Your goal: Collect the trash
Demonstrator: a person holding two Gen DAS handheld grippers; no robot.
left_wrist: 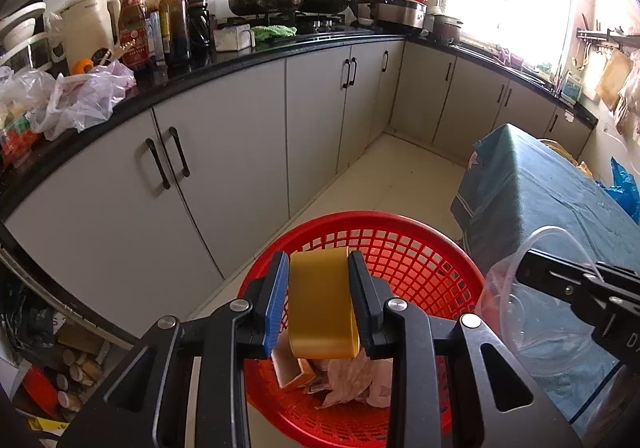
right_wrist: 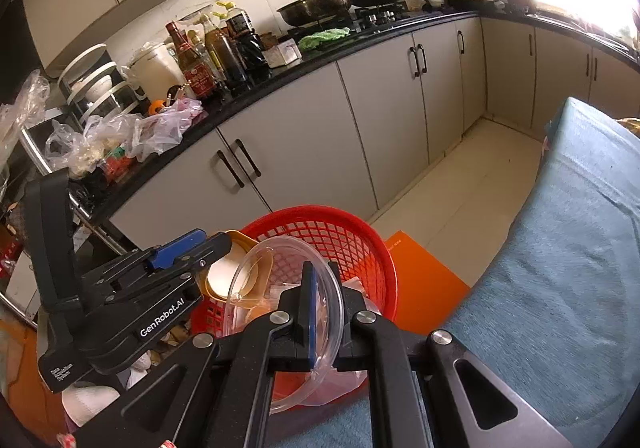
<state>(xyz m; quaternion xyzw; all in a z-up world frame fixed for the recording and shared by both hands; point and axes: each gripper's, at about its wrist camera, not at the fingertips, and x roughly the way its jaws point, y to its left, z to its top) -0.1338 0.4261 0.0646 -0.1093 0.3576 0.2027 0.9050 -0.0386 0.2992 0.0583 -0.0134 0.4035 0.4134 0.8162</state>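
Here the yellow-brown tub (left_wrist: 320,304) sits clamped between the pads of the left gripper (left_wrist: 319,300), held over the open mouth of the red basket (left_wrist: 420,260). In the left wrist view its long side runs away from the camera along the fingers, and it fills the narrow gap between them; in the right wrist view the tub (right_wrist: 236,268) lies on its side with its pale inside turned toward the right gripper. The right gripper (right_wrist: 320,304) has its jaws pinched together on the rim of the clear plastic container (right_wrist: 288,288), whose round mouth stands nearly on edge, tilted over the near side of the basket (right_wrist: 352,240). From the left wrist view the same container (left_wrist: 536,312) shows at the right, just beside the basket's rim and in front of the blue cloth (left_wrist: 540,188). Crumpled paper and a small carton (left_wrist: 292,368) lie in the bottom of the basket. The basket stands on the pale tiled floor (left_wrist: 400,168), between the blue-covered surface and a run of grey cabinets (left_wrist: 240,152). An orange board (right_wrist: 424,280) lies on the floor just beyond the basket. On the black counter (left_wrist: 248,56) above the cabinets stand sauce bottles (left_wrist: 132,20), a white kettle (left_wrist: 88,28), loose plastic bags (left_wrist: 80,96) and, farther along, pans (left_wrist: 264,0) on the stove.
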